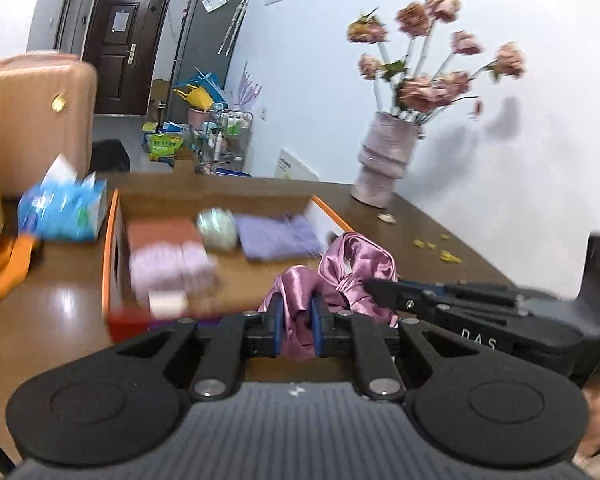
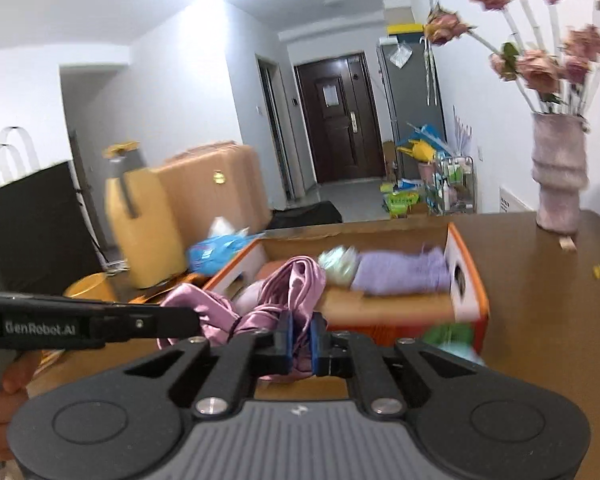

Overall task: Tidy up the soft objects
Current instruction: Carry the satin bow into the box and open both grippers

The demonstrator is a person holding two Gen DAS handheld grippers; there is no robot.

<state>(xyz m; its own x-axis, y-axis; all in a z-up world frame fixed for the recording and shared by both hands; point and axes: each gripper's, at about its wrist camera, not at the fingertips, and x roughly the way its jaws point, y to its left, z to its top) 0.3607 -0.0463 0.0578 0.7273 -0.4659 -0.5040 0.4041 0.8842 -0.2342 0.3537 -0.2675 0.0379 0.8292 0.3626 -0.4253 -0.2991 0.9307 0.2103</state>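
Observation:
Both grippers hold one pink satin cloth (image 1: pixel 352 268) above the brown table, in front of an open orange-edged cardboard box (image 1: pixel 110 236). My left gripper (image 1: pixel 298 320) is shut on one end of the cloth. My right gripper (image 2: pixel 301 338) is shut on the other end (image 2: pixel 296 284); it shows from the side in the left wrist view (image 1: pixel 370 288). Inside the box lie a folded lilac cloth (image 1: pixel 276 236), a pale green ball (image 1: pixel 218 228) and a pink and terracotta stack (image 1: pixel 168 256). The box also shows in the right wrist view (image 2: pixel 470 276).
A pink vase of flowers (image 1: pixel 386 160) stands at the back right of the table (image 1: pixel 420 232). A blue tissue pack (image 1: pixel 62 208) and orange items lie left of the box. A yellow thermos (image 2: pixel 140 220) and peach suitcase (image 2: pixel 216 192) stand beyond. Small yellow bits (image 1: pixel 448 256) dot the table.

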